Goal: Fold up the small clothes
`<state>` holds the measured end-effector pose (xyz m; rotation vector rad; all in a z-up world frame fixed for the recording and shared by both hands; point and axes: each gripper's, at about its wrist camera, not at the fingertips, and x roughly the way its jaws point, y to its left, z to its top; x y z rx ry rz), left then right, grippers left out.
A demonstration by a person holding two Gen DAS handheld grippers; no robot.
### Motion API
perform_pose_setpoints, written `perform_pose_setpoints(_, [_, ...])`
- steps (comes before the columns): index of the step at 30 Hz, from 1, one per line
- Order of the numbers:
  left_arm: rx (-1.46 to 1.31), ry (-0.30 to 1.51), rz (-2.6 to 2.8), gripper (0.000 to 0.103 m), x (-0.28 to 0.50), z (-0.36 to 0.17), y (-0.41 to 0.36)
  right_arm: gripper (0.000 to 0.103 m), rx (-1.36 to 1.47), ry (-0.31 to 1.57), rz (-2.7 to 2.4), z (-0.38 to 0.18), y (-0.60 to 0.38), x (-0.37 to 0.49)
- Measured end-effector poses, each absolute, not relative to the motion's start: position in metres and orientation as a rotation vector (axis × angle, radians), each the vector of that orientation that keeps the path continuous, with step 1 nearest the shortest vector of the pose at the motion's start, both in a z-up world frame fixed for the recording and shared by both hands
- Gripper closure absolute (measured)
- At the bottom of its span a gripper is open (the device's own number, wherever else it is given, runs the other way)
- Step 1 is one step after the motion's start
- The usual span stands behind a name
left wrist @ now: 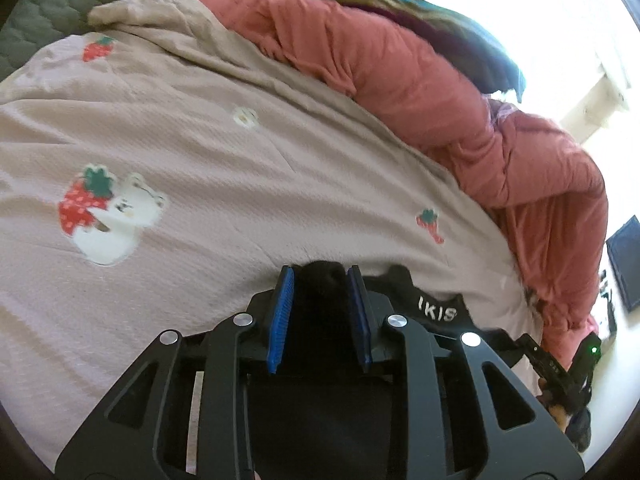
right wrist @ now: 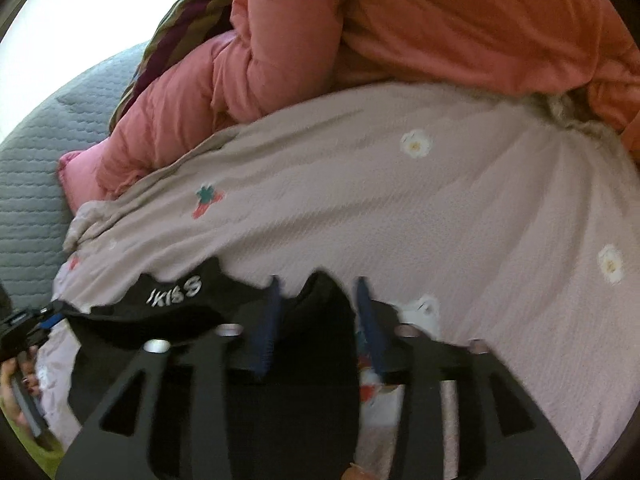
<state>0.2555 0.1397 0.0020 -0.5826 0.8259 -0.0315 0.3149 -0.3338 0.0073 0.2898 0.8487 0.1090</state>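
A small black garment with white "IKISS" lettering on its band lies on a pale pink bedspread. My left gripper has black cloth of the garment between its blue pads, which stand a little apart. My right gripper likewise has a fold of the black garment between its blue pads. The two grippers hold opposite ends of the garment. The right gripper shows at the right edge of the left wrist view, the left gripper at the left edge of the right wrist view.
The bedspread has strawberry, bear and flower patches. A bunched salmon-pink quilt lies along its far side, with striped cloth on top. A grey quilted cover lies beyond.
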Motion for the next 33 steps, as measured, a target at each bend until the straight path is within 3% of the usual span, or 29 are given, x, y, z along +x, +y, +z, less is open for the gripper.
perform_pose_setpoints(4, [-0.56, 0.793, -0.007, 0.084, 0.237, 0.004, 0.148, 0.05, 0.236, 0.784, 0.083, 0.021, -0.335, 0.301])
perform_pose_setpoints(7, [-0.526, 0.789, 0.017, 0.078, 0.22, -0.003, 0.149, 0.05, 0.143, 0.742, 0.142, 0.033, -0.32, 0.28])
perform_pose_setpoints(15, [-0.381, 0.808, 0.016, 0.069, 0.197, -0.027, 0.114, 0.047, -0.224, 0.768, 0.462, 0.03, -0.205, 0.237])
perform_pose_setpoints(17, [-0.314, 0.8, 0.027, 0.069, 0.193, -0.029, 0.104, 0.042, -0.306, 0.762, 0.526, 0.028, -0.172, 0.235])
perform_pose_setpoints(22, [-0.182, 0.77, 0.003, 0.066, 0.186, -0.029, 0.085, 0.041, -0.479, 0.795, 0.578, 0.01, -0.115, 0.255])
perform_pose_setpoints(24, [-0.172, 0.762, -0.025, 0.063, 0.184, -0.03, 0.081, 0.046, -0.549, 0.844, 0.554, -0.005, -0.099, 0.271])
perform_pose_setpoints(26, [-0.168, 0.761, -0.035, 0.062, 0.184, -0.033, 0.079, 0.094, -0.604, 0.875, 0.524, -0.015, -0.089, 0.282])
perform_pose_setpoints(33, [-0.215, 0.778, -0.041, 0.062, 0.186, -0.043, 0.089, 0.095, -0.496, 0.942, 0.463, -0.02, -0.083, 0.339])
